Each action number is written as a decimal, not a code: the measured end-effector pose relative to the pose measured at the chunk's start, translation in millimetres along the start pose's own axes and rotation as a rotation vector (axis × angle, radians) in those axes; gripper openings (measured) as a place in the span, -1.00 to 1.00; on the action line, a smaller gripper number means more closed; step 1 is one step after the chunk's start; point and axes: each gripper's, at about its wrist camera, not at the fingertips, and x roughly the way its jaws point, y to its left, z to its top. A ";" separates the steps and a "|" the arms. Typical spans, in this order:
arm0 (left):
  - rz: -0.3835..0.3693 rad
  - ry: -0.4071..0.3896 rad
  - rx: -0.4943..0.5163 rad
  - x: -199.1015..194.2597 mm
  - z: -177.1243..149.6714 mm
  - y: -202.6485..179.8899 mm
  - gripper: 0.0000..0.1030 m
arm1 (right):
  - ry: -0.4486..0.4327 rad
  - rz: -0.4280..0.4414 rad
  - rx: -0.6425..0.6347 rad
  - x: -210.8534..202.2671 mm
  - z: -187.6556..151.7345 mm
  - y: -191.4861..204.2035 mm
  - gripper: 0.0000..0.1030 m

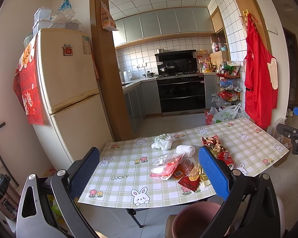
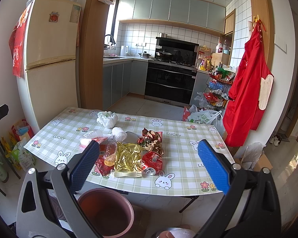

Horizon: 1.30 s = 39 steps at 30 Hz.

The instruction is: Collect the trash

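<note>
Nearest thing was the brown plastic bin (image 2: pixel 106 211), parked on the floor right under the tabletop's (image 2: pixel 180 158) front edge, I'd guess so trash could be dropped straight down into it. Both claws hung above that edge with nothing in them: the right claw (image 2: pixel 149 164) had its blue pads spread wide apart, and so did the left claw (image 1: pixel 149 170).

Just past the bin, on the tabletop, lay a plastic fork (image 2: pixel 127 174) and a crushed red can (image 2: pixel 152 163). Behind those sat the gold foil wrapper (image 2: pixel 128 156), then a crumpled red and gold wrapper (image 2: pixel 152 139). Farthest from the bin was a balled-up white plastic bag (image 2: pixel 107 119).

Looked like nothing had been collected yet, bin appeared empty.
</note>
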 end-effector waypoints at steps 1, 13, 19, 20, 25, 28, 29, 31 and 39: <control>-0.001 0.000 0.001 -1.9 -1.4 -3.5 0.89 | 0.000 0.000 0.000 -0.1 0.1 0.0 0.89; 0.002 -0.004 0.003 -3.5 5.9 -5.7 0.89 | 0.000 0.000 -0.001 -0.4 0.4 0.2 0.89; 0.002 -0.005 0.001 -4.1 6.3 -6.5 0.89 | 0.003 -0.002 -0.001 -0.2 0.7 -0.2 0.89; 0.003 -0.005 0.003 -3.6 5.6 -6.4 0.89 | 0.002 -0.002 -0.001 -0.1 0.6 -0.1 0.89; 0.003 -0.005 0.005 -3.9 5.7 -6.9 0.89 | 0.002 -0.002 -0.002 0.0 0.3 -0.1 0.89; 0.004 -0.005 0.005 -3.8 5.6 -6.9 0.89 | 0.003 -0.001 -0.003 -0.1 0.5 2.0 0.89; 0.004 -0.004 0.006 -4.0 5.7 -7.2 0.89 | 0.004 0.000 -0.003 -0.8 1.6 3.7 0.89; 0.004 -0.004 0.006 -2.2 3.9 -6.7 0.89 | 0.004 -0.001 -0.004 -1.1 0.6 3.9 0.89; 0.002 -0.004 0.004 -1.3 0.5 -4.0 0.89 | 0.004 0.000 -0.004 -0.8 -0.5 3.5 0.89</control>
